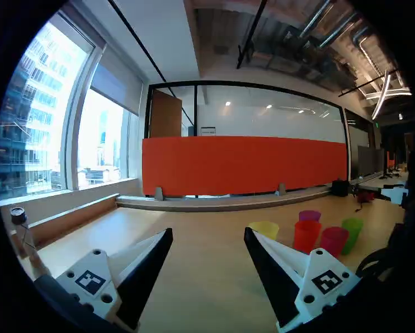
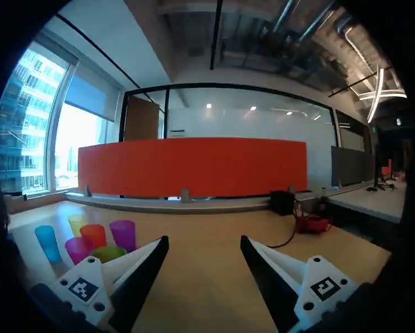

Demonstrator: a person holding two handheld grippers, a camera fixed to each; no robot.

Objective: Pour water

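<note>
A: In the left gripper view, how is the left gripper (image 1: 207, 230)?
B: Spread wide, holding nothing. The cups (image 1: 306, 236) stand on the counter (image 1: 207, 288), ahead and to its right, apart from it.
A: And in the right gripper view?
B: The right gripper (image 2: 204, 238) is also spread and empty. The cups stand to its left. The green cup (image 2: 107, 253) is partly hidden behind one finger.

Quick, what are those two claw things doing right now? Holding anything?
Left gripper: open, holding nothing.
Right gripper: open, holding nothing.
</note>
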